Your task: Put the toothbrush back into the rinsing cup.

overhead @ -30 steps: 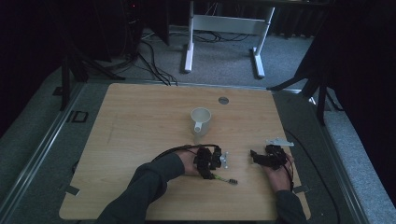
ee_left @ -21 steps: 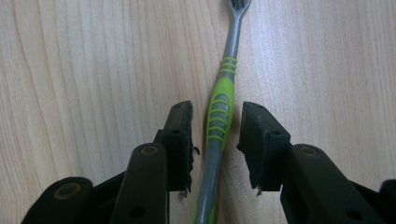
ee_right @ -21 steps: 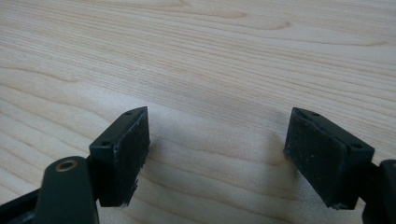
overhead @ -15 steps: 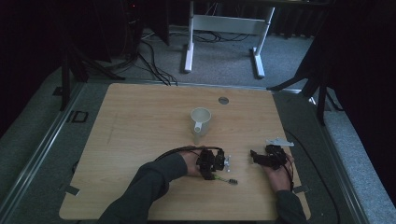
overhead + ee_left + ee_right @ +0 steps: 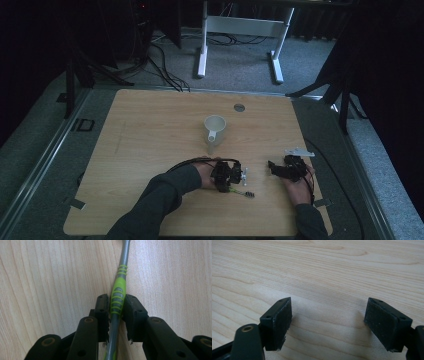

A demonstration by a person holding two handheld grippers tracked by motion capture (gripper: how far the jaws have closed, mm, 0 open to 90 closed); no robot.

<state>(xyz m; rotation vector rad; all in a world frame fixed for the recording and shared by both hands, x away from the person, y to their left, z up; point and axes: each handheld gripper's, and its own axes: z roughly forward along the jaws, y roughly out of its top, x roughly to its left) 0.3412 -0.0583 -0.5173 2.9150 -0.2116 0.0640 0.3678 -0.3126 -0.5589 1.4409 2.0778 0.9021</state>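
Note:
A grey tool with a ribbed green grip (image 5: 118,293), which looks like a toothbrush, lies on the wooden table (image 5: 150,130). My left gripper (image 5: 117,300) points down at it, and its jaws have just been closing. The pads now press on the green grip from both sides. From above, the left gripper (image 5: 229,176) sits over the tool (image 5: 244,193) near the table's front edge. My right gripper (image 5: 328,312) stands open over bare wood with nothing between its pads. It rests at the front right (image 5: 274,167).
A white mug (image 5: 215,127) stands at the table's middle, its handle toward the person. A round grey grommet (image 5: 239,107) sits near the far edge. A white desk frame (image 5: 240,25) and cables lie on the floor beyond.
The left hand and gripper have edged slightly to the right over the tool. The right hand has kept still.

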